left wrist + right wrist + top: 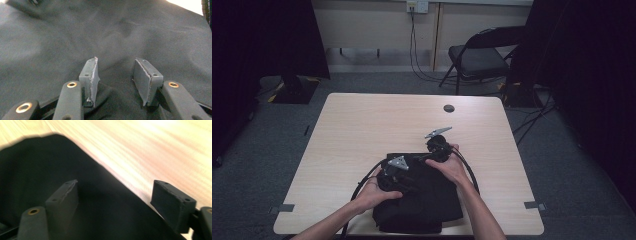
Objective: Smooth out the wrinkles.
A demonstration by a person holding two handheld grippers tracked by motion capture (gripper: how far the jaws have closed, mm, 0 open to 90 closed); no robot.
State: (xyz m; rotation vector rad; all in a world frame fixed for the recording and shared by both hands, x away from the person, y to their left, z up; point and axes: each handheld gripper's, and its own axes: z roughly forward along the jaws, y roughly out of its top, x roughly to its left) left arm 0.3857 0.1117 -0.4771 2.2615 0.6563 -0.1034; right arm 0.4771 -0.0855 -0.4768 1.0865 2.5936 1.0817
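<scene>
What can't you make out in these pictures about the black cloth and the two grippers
- Black cloth, high view: dark folds merge, so the kind of garment is unclear; hands and grippers cover its far part.
- Left gripper, its own view: whether the pads touch the cloth below is unclear.
- Right gripper, its own view: motion blur smears the table and the cloth edge.
- Small dark round thing, high view: too small to identify.

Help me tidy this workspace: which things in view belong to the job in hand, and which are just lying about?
In the job:
- black folded cloth, under both hands
- left gripper, open over the cloth
- right gripper, open at the cloth's edge

Lying about:
- table, bearing the cloth
- folding chair behind the table
- wall socket and cables
</scene>
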